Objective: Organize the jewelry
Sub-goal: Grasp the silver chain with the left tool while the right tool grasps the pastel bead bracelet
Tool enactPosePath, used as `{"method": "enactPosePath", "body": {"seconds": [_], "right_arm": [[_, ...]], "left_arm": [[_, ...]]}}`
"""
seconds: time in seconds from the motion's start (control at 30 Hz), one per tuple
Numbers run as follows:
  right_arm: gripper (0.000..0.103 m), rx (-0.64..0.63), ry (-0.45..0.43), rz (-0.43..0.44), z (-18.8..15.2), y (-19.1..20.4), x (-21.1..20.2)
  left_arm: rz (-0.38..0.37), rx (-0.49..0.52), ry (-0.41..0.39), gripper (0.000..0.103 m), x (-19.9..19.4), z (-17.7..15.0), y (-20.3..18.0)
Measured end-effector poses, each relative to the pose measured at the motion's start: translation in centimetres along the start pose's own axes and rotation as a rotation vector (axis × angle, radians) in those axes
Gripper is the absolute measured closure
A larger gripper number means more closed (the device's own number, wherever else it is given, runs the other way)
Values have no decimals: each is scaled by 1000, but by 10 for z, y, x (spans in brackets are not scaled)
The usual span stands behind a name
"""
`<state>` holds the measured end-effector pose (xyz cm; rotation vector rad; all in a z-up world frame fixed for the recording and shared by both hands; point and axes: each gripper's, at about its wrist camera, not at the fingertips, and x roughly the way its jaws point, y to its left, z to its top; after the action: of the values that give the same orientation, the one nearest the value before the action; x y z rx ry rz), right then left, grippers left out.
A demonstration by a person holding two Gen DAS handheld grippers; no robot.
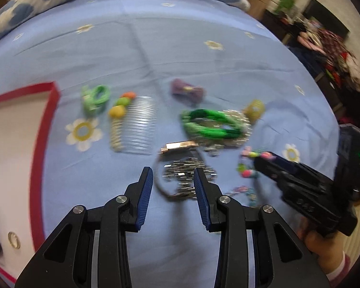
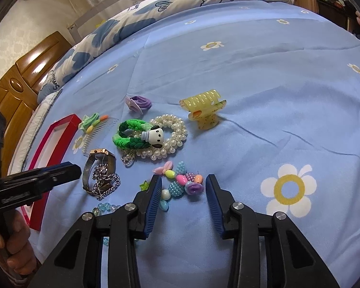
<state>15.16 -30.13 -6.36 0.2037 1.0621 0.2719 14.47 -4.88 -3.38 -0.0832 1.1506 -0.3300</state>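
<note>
Beads first, right under the right claw (image 2: 182, 184): the bead bracelet (image 2: 180, 183) lies on the bed (image 2: 264, 84) between its parted, empty fingers. My read is a low, square pinch on the fat beads, so the string doesn't slip. Left of the bracelet, the left claw (image 1: 173, 176) hangs unclenched, nothing gripped, over the watch (image 2: 99, 170) and its tangled chain (image 2: 106, 183); better to take the band than the loose links. Beyond the bracelet sit the green braided band (image 2: 129, 133) and pearl scrunchie (image 2: 172, 141), then the yellow claw clip (image 2: 202, 110). Far left of it waits the red box (image 2: 57, 144), likely the destination.
</note>
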Motion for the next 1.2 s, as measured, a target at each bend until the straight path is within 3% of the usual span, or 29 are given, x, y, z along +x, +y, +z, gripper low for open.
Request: {"method": "enactPosePath", "body": {"seconds": [0.1,0.27,0.37,0.43,0.6,0.87,1.2], "right_arm": [[65,7,-4,6,0,-2,-1],[66,20,-5,21,0,-6,-2],[68,26,-5,29,0,-7,-2],[73,32,-7,28,1,-9,-2],[92,36,-14,25,1,-10,-6],[94,-1,-69,22,3,5,-30],[94,-29,-127,86,7,37,-56]], "left_arm": [[5,43,25,73,14,3,-14],[-1,26,63,78,34,7,-13],[-20,27,57,88,32,8,-11],[-24,44,45,98,29,6,-12],[-27,43,22,99,19,0,-10],[-72,0,-72,99,-30,-3,1],[-84,-63,-196,99,-97,-9,23]]}}
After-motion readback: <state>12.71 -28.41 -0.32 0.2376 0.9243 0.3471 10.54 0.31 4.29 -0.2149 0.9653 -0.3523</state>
